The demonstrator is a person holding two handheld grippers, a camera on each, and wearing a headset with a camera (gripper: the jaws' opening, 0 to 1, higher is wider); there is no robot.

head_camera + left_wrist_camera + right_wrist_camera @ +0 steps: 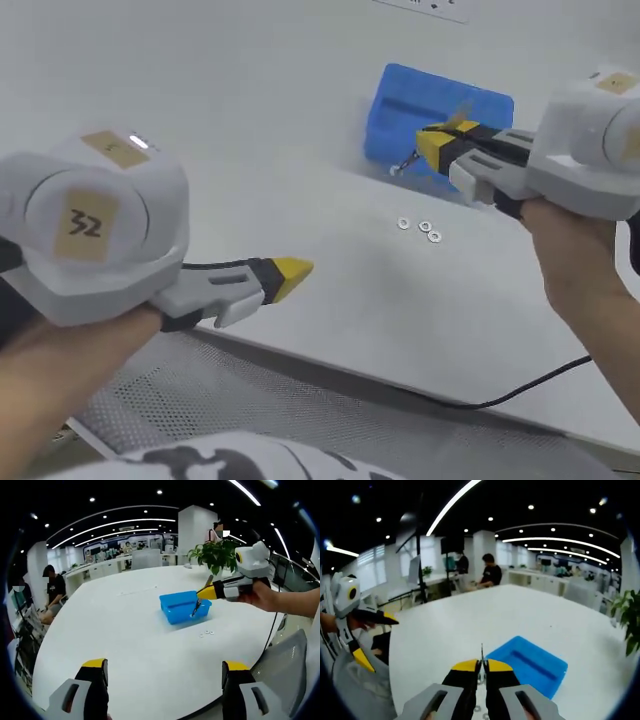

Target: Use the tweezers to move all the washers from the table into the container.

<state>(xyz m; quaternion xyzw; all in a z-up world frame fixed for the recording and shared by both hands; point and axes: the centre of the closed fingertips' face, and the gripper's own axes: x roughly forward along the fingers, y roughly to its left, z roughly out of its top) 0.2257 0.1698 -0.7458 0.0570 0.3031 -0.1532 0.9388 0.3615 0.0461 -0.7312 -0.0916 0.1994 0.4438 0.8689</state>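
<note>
Now the right claw [481,669] grips thin metal tweezers [481,652] by the blue plastic container [540,666]; the left claw [165,666] gapes wide.

An open-plan office: a big white table [125,625] under ceiling strip lights [451,504]. In the right gripper view a person [491,572] is by desks [545,580] at twelve o'clock; in the left gripper view a plant [216,556] stands at one o'clock.

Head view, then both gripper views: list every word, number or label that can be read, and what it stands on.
"32": round tan sticker on the left gripper.
Too blurred to read: small sticker on the right gripper.
Too small to read: far wall signs, left gripper view.
</note>
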